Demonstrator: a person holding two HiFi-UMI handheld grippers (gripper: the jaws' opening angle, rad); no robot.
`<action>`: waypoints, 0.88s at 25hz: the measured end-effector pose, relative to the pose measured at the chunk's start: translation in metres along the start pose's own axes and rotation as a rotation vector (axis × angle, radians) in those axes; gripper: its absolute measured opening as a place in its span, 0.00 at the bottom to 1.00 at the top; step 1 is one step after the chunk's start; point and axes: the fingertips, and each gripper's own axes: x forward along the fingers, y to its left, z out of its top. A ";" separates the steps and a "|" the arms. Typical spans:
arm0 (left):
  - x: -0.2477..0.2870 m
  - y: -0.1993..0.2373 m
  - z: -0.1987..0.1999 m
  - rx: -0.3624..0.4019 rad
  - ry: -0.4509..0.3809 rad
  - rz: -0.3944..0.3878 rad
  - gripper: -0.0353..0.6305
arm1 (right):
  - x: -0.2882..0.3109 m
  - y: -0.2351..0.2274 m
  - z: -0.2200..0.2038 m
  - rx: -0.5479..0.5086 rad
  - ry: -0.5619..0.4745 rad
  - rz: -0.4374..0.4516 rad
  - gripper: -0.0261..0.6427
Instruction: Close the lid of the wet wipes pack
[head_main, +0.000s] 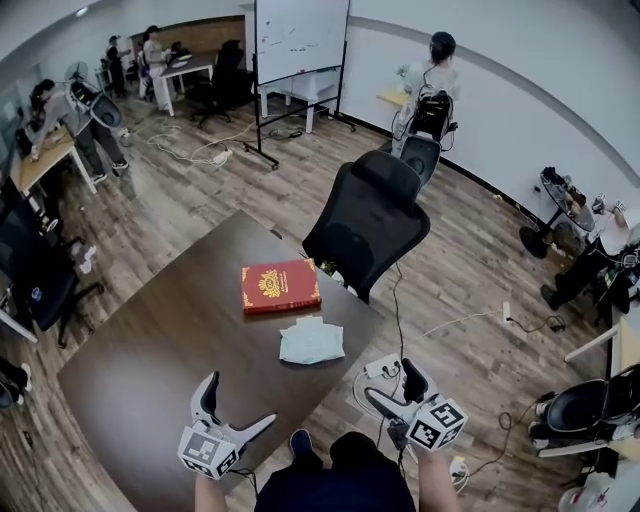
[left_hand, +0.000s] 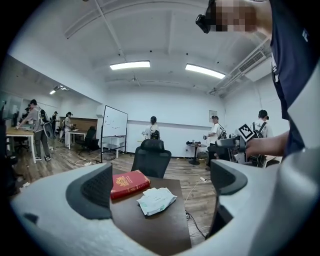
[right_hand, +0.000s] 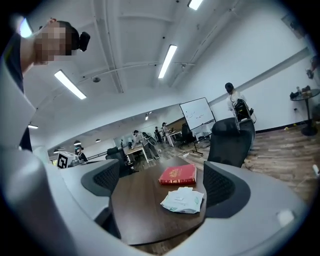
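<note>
Hovering pre-approach: left gripper (head_main: 240, 400) & right gripper (head_main: 390, 380) both have jaws wide apart, holding nothing, well short of the red book (head_main: 280, 287). Wet wipes pack (head_main: 311, 340) lies flat on the table (head_main: 170, 350), just beside the book's near edge. Next, probably: lower one gripper onto the pack and press the lid flap down; lid detail too small to read.

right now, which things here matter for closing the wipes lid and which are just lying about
For the job: wet wipes pack; left gripper, open and empty; right gripper, open and empty.

Just lying about: red book; office chair; whiteboard.
</note>
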 end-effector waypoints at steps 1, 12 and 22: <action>0.005 0.003 0.002 0.001 0.001 -0.008 0.95 | 0.004 -0.001 0.001 -0.011 0.007 -0.006 0.83; 0.081 0.016 -0.016 0.034 0.064 -0.076 0.95 | 0.056 -0.032 0.006 -0.002 0.032 0.044 0.83; 0.170 0.035 -0.088 0.072 0.262 -0.116 0.95 | 0.102 -0.068 0.018 0.020 0.058 0.119 0.83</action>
